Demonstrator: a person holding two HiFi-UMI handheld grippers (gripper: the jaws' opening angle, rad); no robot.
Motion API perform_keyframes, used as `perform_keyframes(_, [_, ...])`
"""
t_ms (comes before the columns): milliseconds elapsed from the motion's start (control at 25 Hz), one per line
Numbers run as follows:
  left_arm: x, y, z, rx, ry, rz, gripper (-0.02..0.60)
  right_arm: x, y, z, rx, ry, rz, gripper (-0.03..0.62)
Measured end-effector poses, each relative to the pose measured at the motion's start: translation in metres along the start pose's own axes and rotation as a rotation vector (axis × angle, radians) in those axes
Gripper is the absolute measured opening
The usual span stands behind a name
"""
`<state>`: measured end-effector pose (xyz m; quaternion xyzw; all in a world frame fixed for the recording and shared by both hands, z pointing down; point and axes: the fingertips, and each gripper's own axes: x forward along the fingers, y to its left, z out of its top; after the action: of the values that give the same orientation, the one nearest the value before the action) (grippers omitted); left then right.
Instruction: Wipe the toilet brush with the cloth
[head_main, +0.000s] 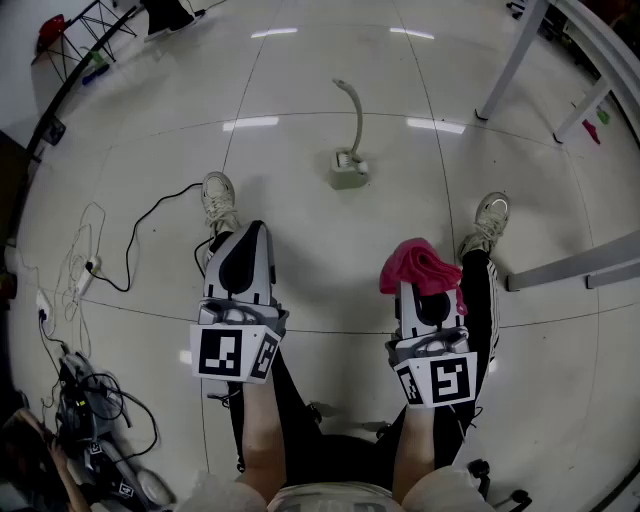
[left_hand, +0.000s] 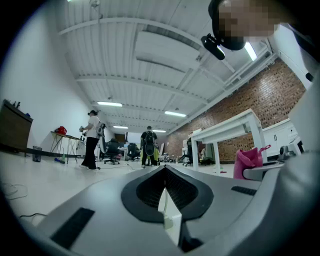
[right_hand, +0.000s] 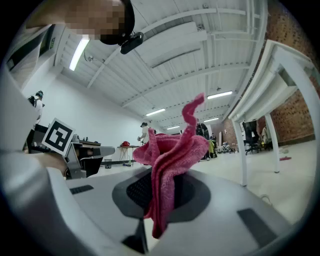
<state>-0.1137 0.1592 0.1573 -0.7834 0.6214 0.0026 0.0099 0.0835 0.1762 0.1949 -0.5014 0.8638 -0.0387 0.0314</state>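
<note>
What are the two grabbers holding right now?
Left gripper: closed, holding nothing.
Right gripper: closed on the crumpled pink terry cloth.

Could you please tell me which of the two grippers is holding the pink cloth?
The right gripper: its jaws are shut on the pink cloth, while the left gripper is shut on nothing.

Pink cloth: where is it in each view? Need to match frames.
Head view: pink cloth, right of centre, at the tip of the right gripper.
Left gripper view: small, near the right edge.
Right gripper view: centre, clamped between the jaws.
Shared landmark: white table.
</note>
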Motion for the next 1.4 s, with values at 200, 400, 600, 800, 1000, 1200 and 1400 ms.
perform_keyframes(200, [0.027, -0.004, -0.001, 0.011, -0.031, -0.070, 0.003, 0.007, -0.015, -0.017, 0.055, -0.013, -0.056, 0.032])
perform_keyframes(400, [0.053, -0.018, 0.034, 0.032, -0.109, -0.113, 0.003, 0.024, -0.026, 0.008, 0.014, -0.061, -0.020, 0.032])
perform_keyframes(600, [0.076, -0.020, 0.015, 0.045, -0.018, -0.098, 0.003, 0.037, -0.042, 0.025, -0.026, -0.047, -0.043, 0.032])
perform_keyframes(800, [0.092, 0.006, -0.033, -0.012, 0.059, -0.035, 0.003, 0.056, -0.035, -0.008, 0.037, 0.012, -0.030, 0.032])
perform_keyframes(1000, [0.124, 0.005, -0.056, -0.047, 0.112, -0.047, 0.003, 0.089, -0.036, -0.015, 0.066, 0.033, 0.042, 0.032])
perform_keyframes(1200, [0.165, 0.019, -0.042, 0.076, 0.099, -0.090, 0.003, 0.129, -0.060, 0.005, -0.005, 0.019, 0.029, 0.032])
perform_keyframes(1400, [0.202, 0.038, -0.036, 0.050, 0.084, -0.051, 0.003, 0.163, -0.078, 0.011, -0.050, 0.032, 0.018, 0.032])
